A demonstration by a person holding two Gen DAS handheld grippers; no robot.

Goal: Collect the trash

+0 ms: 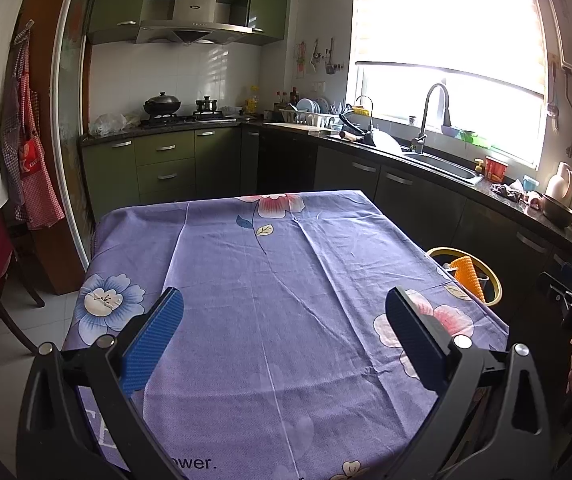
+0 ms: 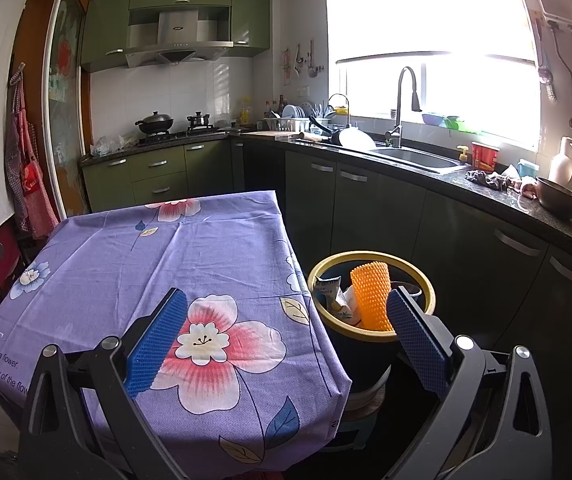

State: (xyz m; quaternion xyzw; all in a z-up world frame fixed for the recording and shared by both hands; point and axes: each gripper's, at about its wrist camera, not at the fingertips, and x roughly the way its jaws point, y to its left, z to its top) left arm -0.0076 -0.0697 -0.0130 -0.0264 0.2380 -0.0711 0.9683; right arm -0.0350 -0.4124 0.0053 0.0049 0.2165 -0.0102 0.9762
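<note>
Left claw (image 1: pixel 283 336) spread wide, empty, over the purple floral tablecloth (image 1: pixel 269 280). Right claw (image 2: pixel 286 334) likewise apart, empty, straddling surface edge and trash bin (image 2: pixel 370 332). Orange mesh sleeve (image 2: pixel 370 296) and wrappers (image 2: pixel 332 292) inside bin.

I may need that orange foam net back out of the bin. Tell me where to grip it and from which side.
Grip the orange foam net near its top end, coming from above. It stands nearly upright in the yellow-rimmed bin, poking above the rim, while its lower end is crowded by wrappers. Both the left gripper and the right gripper are open and empty; the right looks closer.
</note>
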